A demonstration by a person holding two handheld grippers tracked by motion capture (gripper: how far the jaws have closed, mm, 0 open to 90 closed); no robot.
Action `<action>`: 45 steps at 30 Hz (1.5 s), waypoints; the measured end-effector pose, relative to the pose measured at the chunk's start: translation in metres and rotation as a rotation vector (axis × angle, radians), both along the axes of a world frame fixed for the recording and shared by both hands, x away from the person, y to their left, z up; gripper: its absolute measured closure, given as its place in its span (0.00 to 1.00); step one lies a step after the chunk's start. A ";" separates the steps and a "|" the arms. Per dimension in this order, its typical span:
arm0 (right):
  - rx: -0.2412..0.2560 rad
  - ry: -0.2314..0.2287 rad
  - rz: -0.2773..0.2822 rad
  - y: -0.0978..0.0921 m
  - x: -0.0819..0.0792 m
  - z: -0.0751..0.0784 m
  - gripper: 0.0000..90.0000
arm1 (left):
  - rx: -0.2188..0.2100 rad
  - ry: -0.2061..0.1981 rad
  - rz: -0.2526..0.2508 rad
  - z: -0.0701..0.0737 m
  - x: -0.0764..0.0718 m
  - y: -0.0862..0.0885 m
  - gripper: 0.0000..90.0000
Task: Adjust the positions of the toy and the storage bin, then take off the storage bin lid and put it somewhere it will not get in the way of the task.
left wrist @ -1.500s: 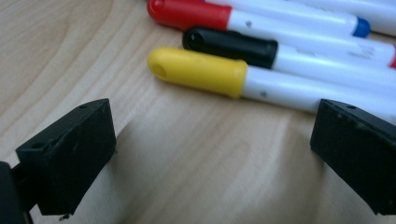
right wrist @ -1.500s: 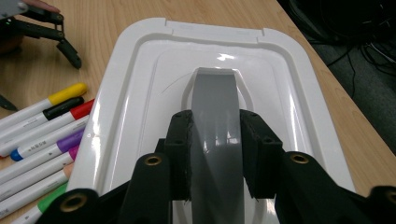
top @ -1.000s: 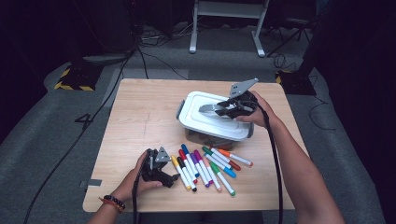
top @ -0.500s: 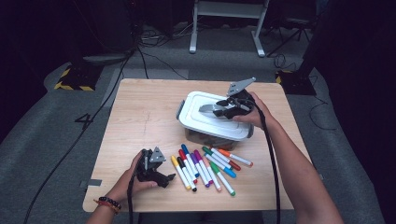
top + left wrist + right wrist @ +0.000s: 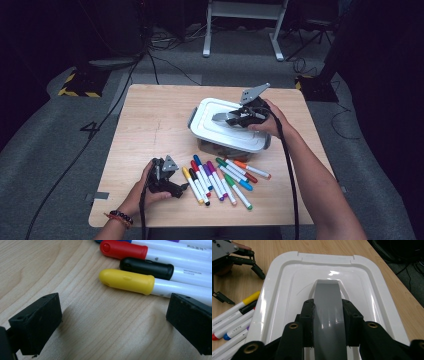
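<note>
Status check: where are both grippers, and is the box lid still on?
Right gripper shut on grey lid handle. Lid seated on box. Left gripper open, low beside yellow marker. Nothing in the way.

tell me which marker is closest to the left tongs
The yellow-capped marker, at the end of the row of markers. Its cap lies just ahead of the open left tongs; the black- and red-capped ones sit farther off.

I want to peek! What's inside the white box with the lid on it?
The white lid covers the box, and the right gripper is shut on its grey handle. Through the clear side there is something dark, too blurred to name. The markers lie outside on the table.
</note>
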State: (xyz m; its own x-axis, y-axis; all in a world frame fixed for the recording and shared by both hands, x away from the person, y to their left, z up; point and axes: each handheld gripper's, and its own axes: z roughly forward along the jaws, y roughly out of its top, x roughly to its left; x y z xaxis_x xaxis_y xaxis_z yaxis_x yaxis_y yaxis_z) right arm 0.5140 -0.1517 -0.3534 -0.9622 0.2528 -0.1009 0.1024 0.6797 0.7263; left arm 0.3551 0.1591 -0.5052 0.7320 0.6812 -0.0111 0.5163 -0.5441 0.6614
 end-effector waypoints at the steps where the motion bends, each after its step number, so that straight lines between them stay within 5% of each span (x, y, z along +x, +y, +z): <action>1: 0.000 0.000 0.000 0.000 0.000 0.000 0.74 | 0.000 0.000 0.000 0.000 0.000 0.000 0.00; 26: 0.078 -0.036 -0.099 -0.014 -0.008 0.017 0.74 | -0.004 0.003 -0.023 0.000 -0.003 0.010 0.00; 35: 0.111 -0.074 -0.160 -0.032 -0.013 0.032 0.74 | -0.004 0.003 -0.024 0.000 -0.003 0.010 0.01; 45: 0.146 -0.104 -0.294 -0.075 -0.016 0.045 0.74 | -0.005 0.002 -0.029 0.000 -0.003 0.010 0.00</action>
State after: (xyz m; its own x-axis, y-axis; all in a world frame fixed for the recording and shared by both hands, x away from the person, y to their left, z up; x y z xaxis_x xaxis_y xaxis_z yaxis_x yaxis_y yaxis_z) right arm 0.4978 -0.2263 -0.3085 -0.8327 0.5367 -0.1364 0.1990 0.5199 0.8307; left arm 0.3524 0.1693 -0.5055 0.7515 0.6596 -0.0157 0.5018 -0.5559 0.6628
